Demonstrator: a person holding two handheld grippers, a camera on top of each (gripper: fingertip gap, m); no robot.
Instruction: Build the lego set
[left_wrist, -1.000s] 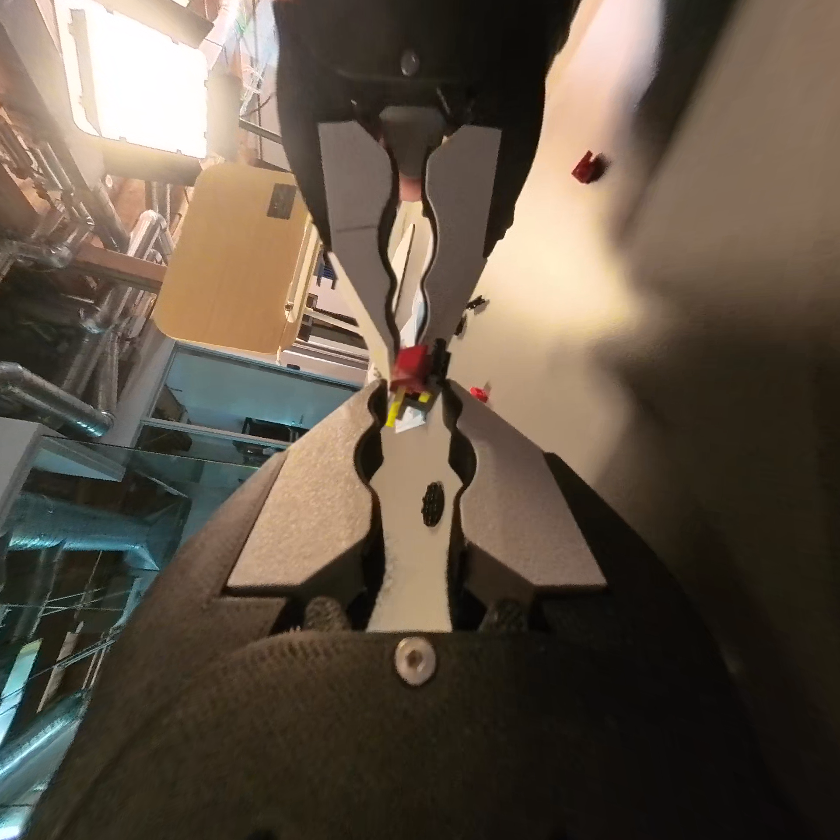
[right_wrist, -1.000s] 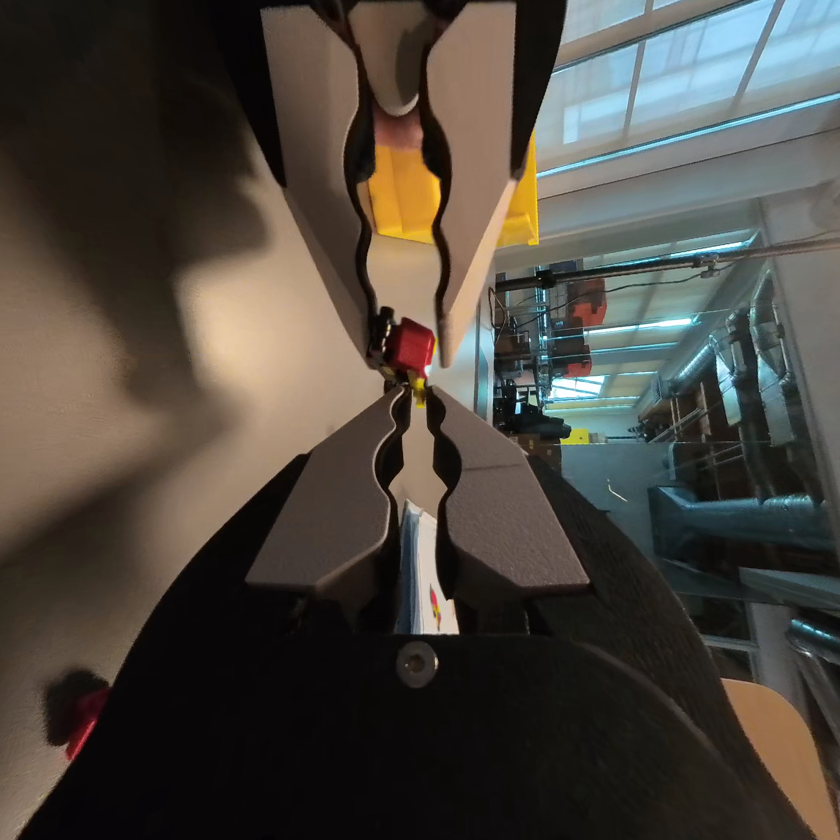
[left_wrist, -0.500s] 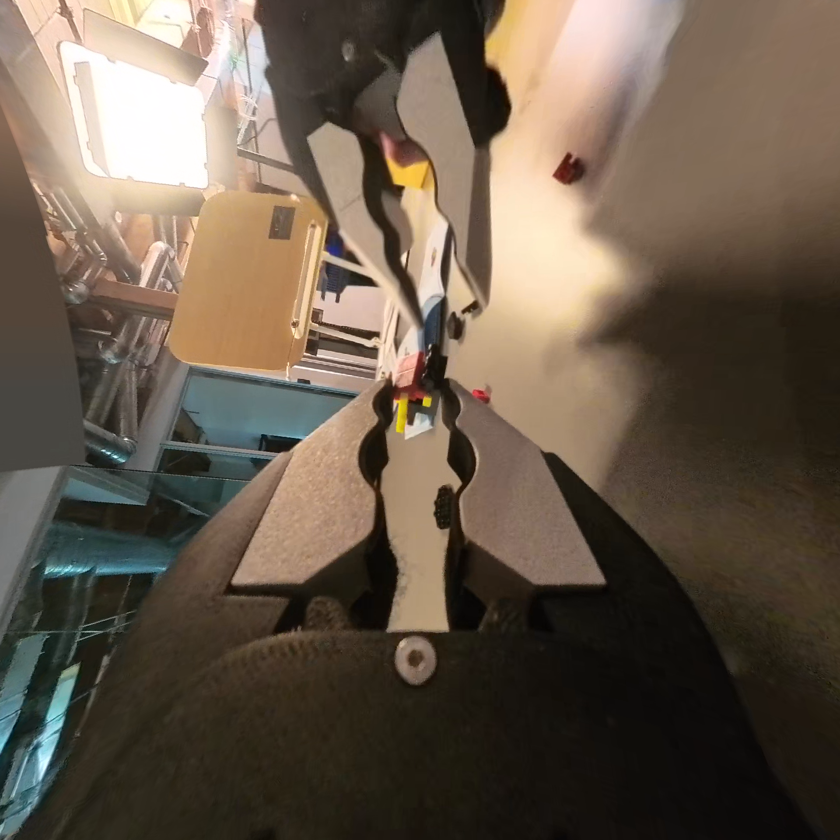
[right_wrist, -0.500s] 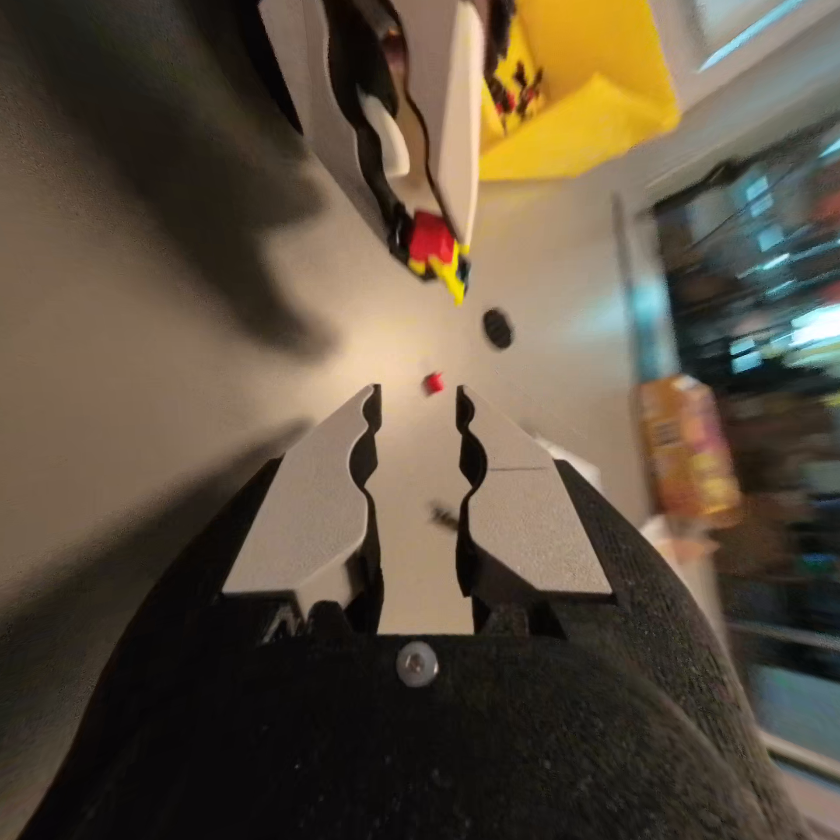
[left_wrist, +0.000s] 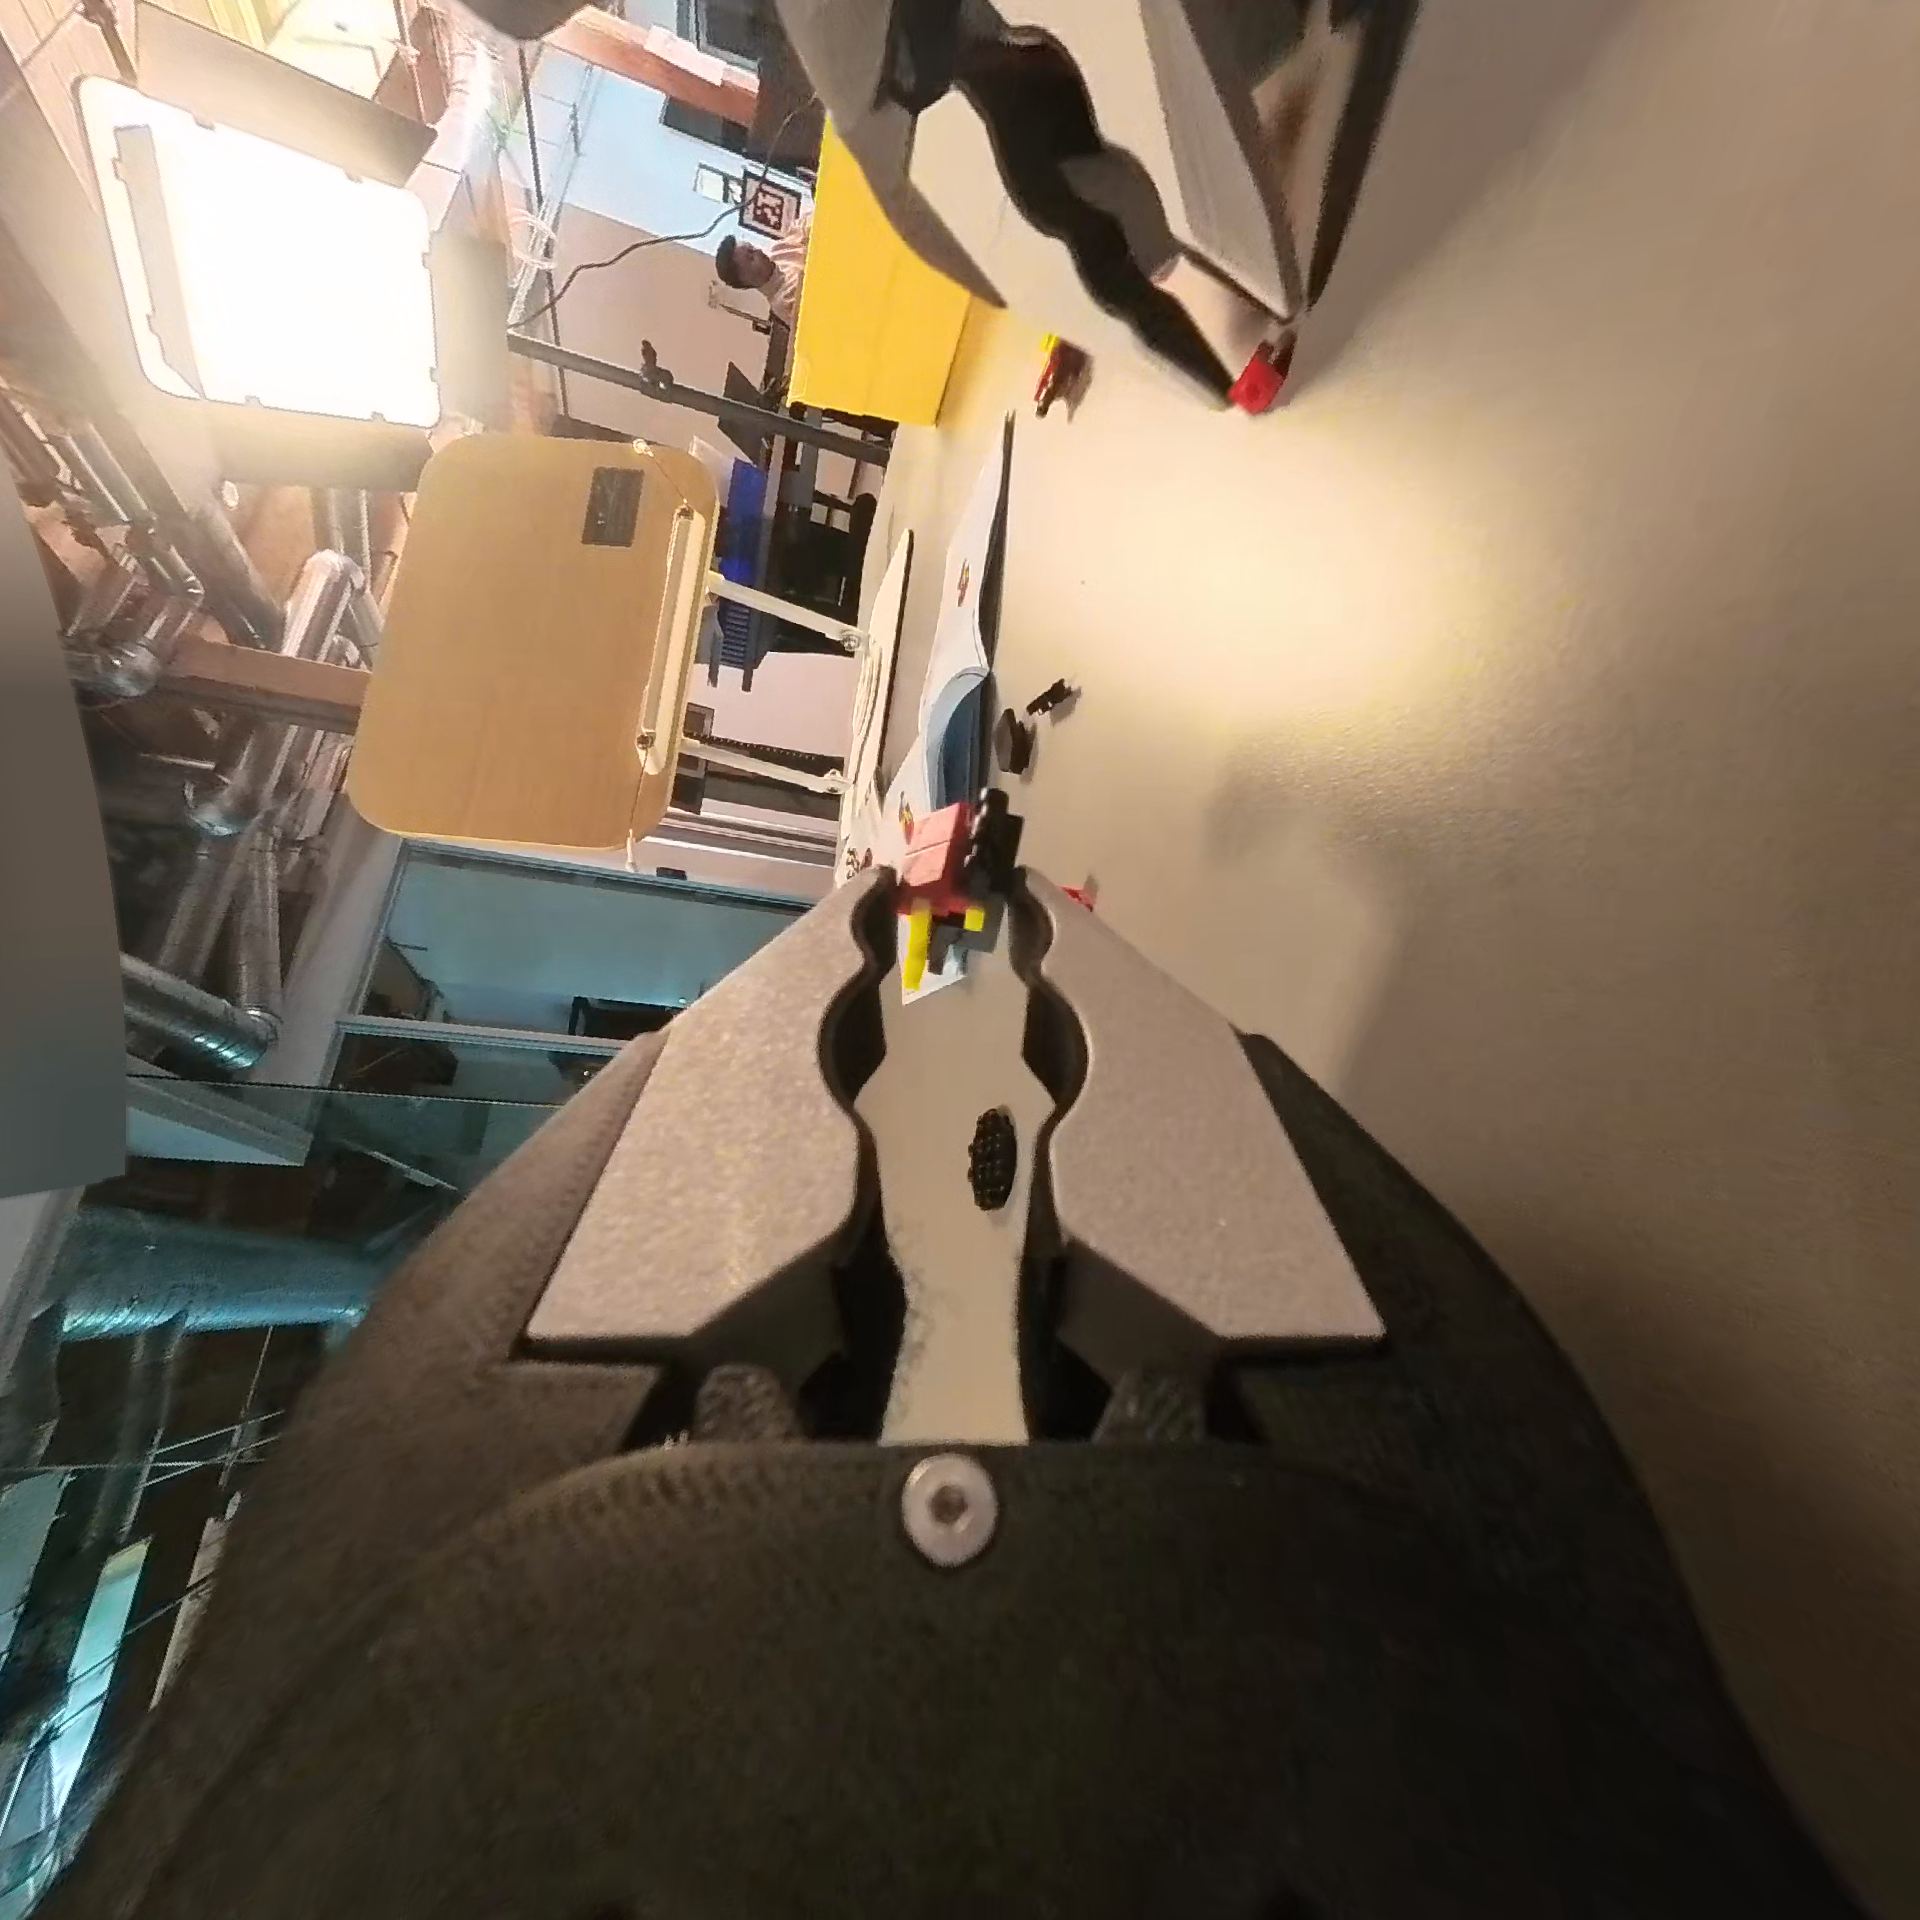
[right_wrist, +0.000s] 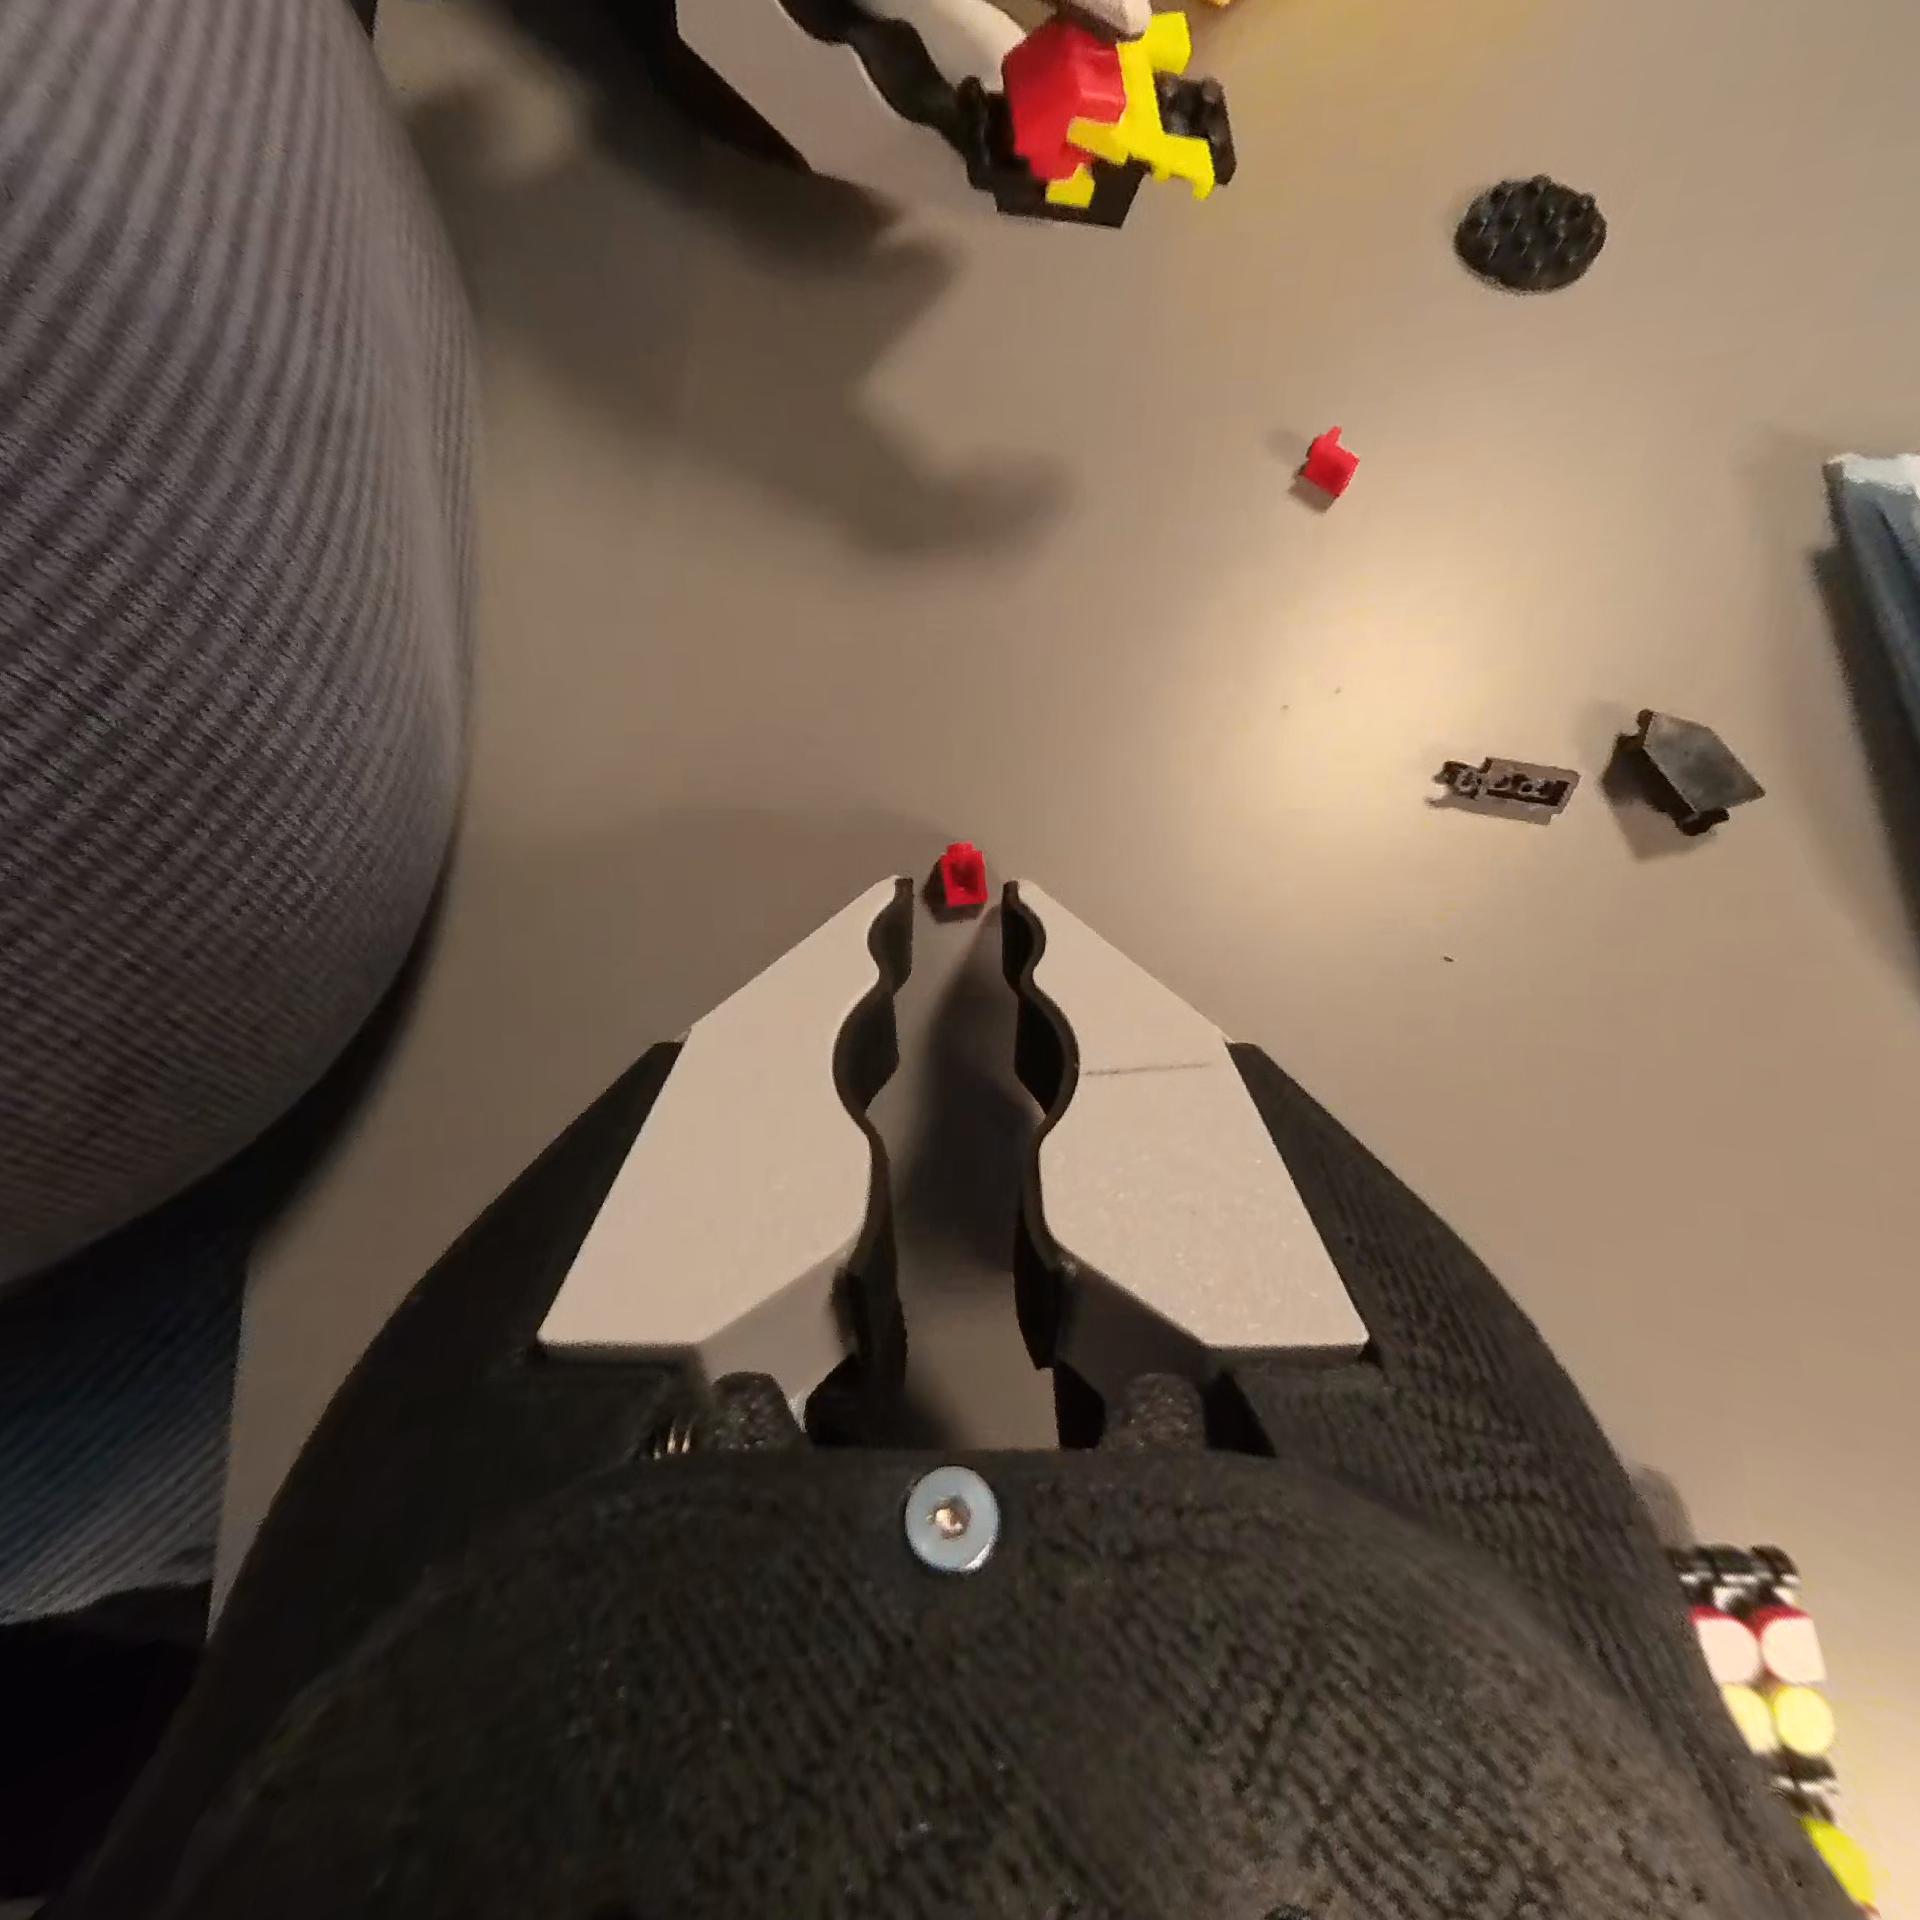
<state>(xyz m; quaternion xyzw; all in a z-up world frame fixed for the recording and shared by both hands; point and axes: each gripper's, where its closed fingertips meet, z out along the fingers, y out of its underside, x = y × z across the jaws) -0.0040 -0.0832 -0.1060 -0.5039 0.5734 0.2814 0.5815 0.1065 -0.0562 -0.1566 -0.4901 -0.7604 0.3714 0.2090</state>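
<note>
My left gripper (left_wrist: 951, 883) is shut on a small lego assembly (left_wrist: 945, 852) of red, yellow and black bricks and holds it above the table. The assembly also shows at the top of the right wrist view (right_wrist: 1101, 125). My right gripper (right_wrist: 956, 891) is open and low over the table. A tiny red brick (right_wrist: 961, 881) lies on the table right at its fingertips, not gripped. In the left wrist view the right gripper (left_wrist: 1242, 358) stands over that red brick (left_wrist: 1257, 387).
On the beige table (right_wrist: 1143, 623) lie another red brick (right_wrist: 1328, 468), a black round plate (right_wrist: 1529, 234), a black flat piece (right_wrist: 1509, 784) and a black slope (right_wrist: 1683, 779). A booklet (left_wrist: 966, 644) and yellow bin (left_wrist: 883, 260) stand farther off. A grey sleeve (right_wrist: 208, 520) fills the left. There is about 12 cm between the tips of the two grippers. The black flat piece (right_wrist: 1509, 784) sits 10 cm or so from the ends of my right fingers.
My right gripper let go at the assembly, opened, and swung away down to the table by the tiny red brick. My left gripper kept its hold on the assembly.
</note>
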